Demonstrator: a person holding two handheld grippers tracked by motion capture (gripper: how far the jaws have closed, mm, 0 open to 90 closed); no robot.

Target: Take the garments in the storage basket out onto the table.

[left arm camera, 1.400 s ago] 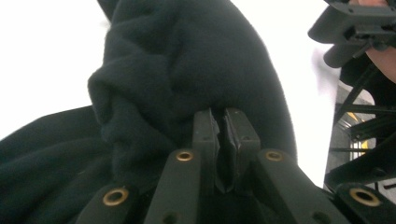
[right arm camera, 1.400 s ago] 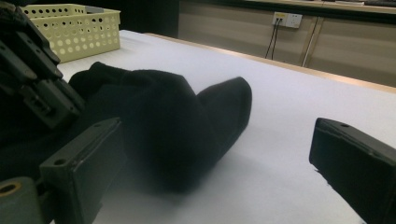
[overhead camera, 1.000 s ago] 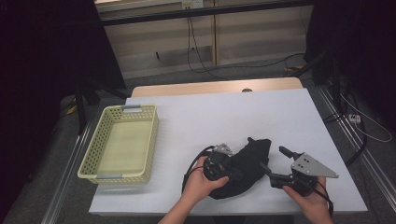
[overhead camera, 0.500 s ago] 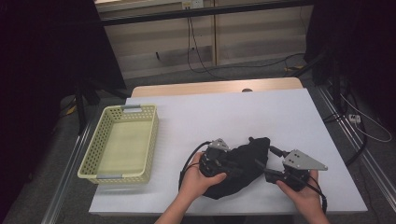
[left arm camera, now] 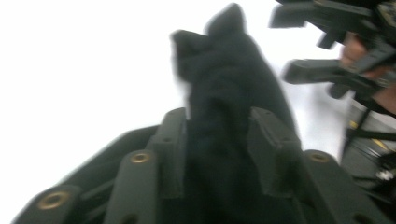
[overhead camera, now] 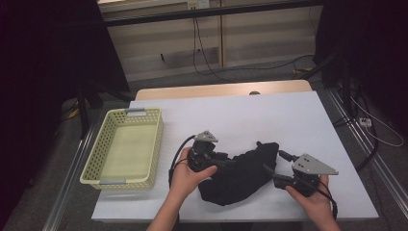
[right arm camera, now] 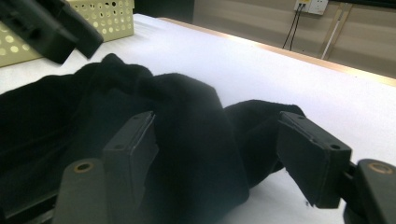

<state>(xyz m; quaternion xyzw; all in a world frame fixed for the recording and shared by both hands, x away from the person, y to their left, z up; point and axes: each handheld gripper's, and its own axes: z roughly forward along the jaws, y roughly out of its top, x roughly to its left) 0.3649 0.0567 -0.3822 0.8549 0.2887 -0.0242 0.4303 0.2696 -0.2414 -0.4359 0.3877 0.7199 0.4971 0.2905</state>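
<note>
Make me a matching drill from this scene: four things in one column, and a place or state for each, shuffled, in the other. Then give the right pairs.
Things:
1. basket
2. black cloth
3. left gripper
4. right gripper

Places or states:
A. crumpled between the two grippers
B. at the cloth's right end, a fold between its open jaws
C. stands at the table's left edge with nothing inside
D. cloth bunched between its jaws, which have just been opening

Pairs: 1-C, 2-A, 3-D, 4-B
</note>
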